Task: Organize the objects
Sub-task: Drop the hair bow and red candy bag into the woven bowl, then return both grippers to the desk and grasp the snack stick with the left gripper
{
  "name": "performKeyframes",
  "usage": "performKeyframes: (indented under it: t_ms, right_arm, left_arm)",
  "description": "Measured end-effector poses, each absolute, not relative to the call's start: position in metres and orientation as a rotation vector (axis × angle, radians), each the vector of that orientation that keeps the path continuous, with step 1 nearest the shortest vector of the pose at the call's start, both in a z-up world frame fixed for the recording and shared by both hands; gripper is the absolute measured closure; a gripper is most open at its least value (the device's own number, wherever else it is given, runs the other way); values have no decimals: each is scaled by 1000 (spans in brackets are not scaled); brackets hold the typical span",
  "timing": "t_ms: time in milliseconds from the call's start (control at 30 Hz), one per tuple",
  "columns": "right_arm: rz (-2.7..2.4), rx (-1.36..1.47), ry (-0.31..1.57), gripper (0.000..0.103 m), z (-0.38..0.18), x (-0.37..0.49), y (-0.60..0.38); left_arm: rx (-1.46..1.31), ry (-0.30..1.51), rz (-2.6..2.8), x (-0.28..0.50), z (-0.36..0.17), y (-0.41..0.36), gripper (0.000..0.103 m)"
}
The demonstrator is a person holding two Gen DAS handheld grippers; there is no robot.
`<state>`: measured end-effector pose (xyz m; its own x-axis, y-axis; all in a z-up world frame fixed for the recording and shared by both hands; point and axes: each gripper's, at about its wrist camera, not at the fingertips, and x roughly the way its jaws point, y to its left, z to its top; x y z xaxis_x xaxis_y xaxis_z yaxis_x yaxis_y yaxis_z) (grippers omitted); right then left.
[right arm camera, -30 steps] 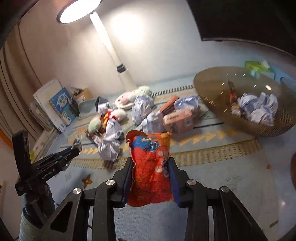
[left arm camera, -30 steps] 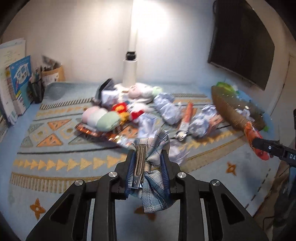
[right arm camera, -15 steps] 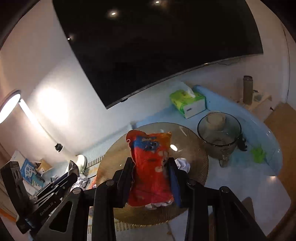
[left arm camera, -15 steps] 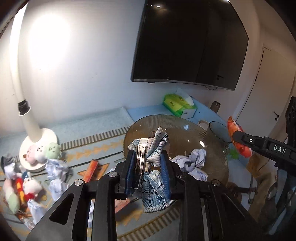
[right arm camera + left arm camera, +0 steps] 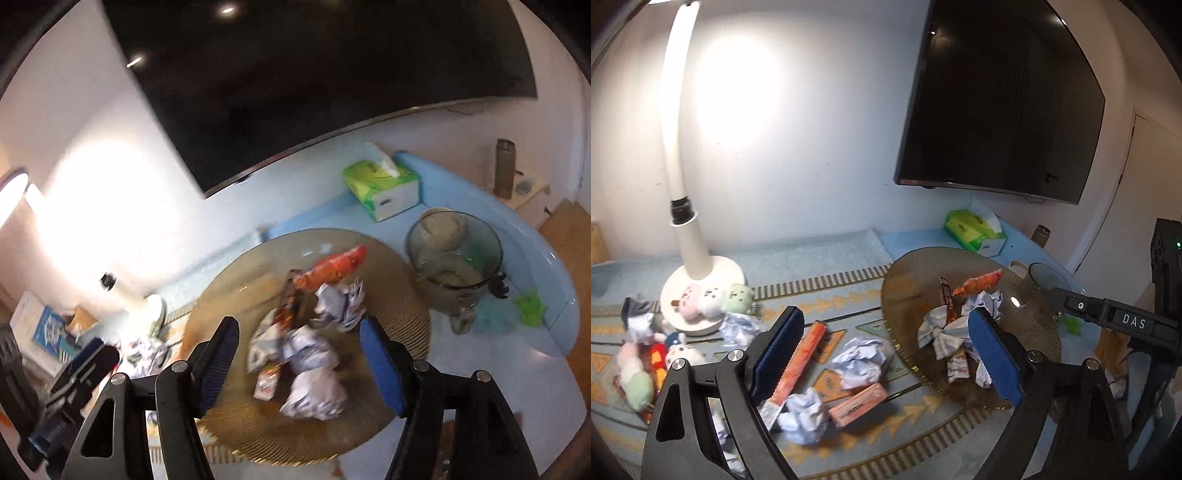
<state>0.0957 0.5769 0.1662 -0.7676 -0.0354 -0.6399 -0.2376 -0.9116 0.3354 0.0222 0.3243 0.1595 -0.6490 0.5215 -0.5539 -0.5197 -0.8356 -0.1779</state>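
A brown ribbed bowl (image 5: 912,280) (image 5: 406,295) holds crumpled papers (image 5: 314,391), a plaid bow clip (image 5: 942,336), a red snack bag (image 5: 979,282) (image 5: 332,267) and small wrappers. My left gripper (image 5: 886,354) is open and empty, above the bowl's left rim. My right gripper (image 5: 299,365) is open and empty, above the bowl. On the rug lie crumpled papers (image 5: 860,360), an orange stick pack (image 5: 798,362), a pink box (image 5: 857,404) and plush toys (image 5: 709,299).
A white lamp (image 5: 683,236) stands on a round base at the back left. A green tissue box (image 5: 380,181), a glass jar (image 5: 454,254) and a brown bottle (image 5: 504,168) are behind the bowl. A black TV hangs on the wall.
Both grippers have opened. The plaid bow clip and the red snack bag have left the jaws and now lie in the bowl.
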Motion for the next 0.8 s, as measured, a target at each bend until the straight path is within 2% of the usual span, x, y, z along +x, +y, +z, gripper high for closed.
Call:
performKeyframes:
  t_ms: [200,300,333,500,633,800]
  right_arm:
    - [2997,-1061,344,33,166,114,469]
    - [3036,-1076,182,15,149,115,422]
    - [3042,-1091,180,10,140,113,412]
    - [3008,-1254,336,10,85,93,389]
    - [2944,-1294,360,10,58,85,387]
    - [2884,-1322,404,10,52,78,395]
  left_arm:
    - [-796,-48,2629,48,157,213,13]
    - [-804,-138,2766,57,149,148,9]
    - [-816,-131,2818,58,144,131,8]
    - [-1010,-42,2933,54,87,69,8]
    - [-1088,-54,2949,52,49,46,7]
    - [-1220,-168,2911,43,37,34,7]
